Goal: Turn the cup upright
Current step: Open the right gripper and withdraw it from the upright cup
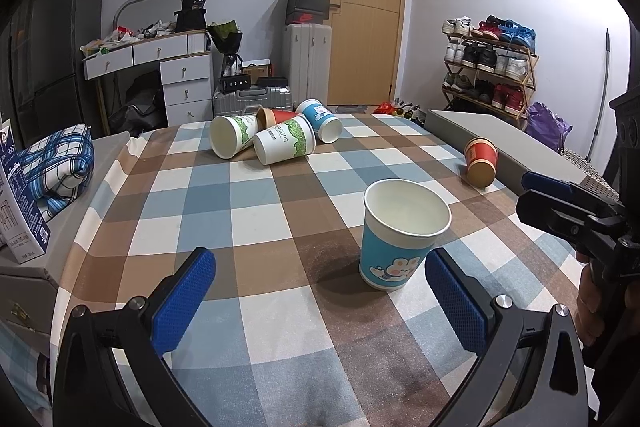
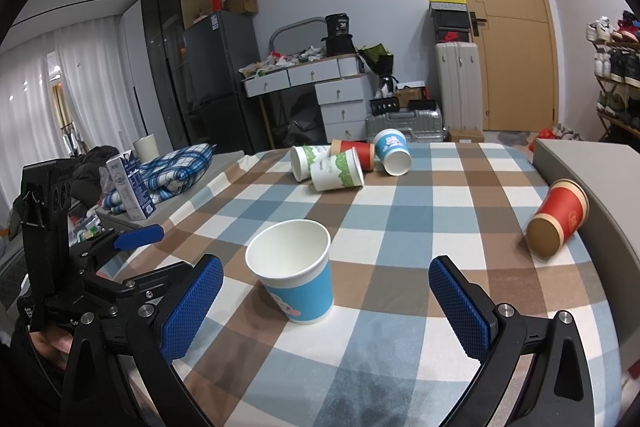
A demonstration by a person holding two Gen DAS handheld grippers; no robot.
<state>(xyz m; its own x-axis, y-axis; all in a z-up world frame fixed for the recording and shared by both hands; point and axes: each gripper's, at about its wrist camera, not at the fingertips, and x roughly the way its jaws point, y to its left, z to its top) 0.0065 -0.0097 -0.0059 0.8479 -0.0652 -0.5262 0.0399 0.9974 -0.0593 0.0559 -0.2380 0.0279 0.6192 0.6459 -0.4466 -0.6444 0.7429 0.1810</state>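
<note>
Six paper cups lie on the checked tablecloth (image 1: 280, 259). One blue rabbit-print cup (image 1: 394, 247) stands upright near the front edge, mouth up, interior white and empty. Four cups lie on their sides in a far cluster (image 1: 276, 135): two green-print, one red, one blue. One red cup (image 1: 481, 161) lies on its side against a grey box (image 1: 508, 143).

The left gripper (image 1: 320, 291) is spread wide, holding nothing, just short of the upright cup. The right gripper (image 2: 326, 299) is likewise wide and holds nothing.
</note>
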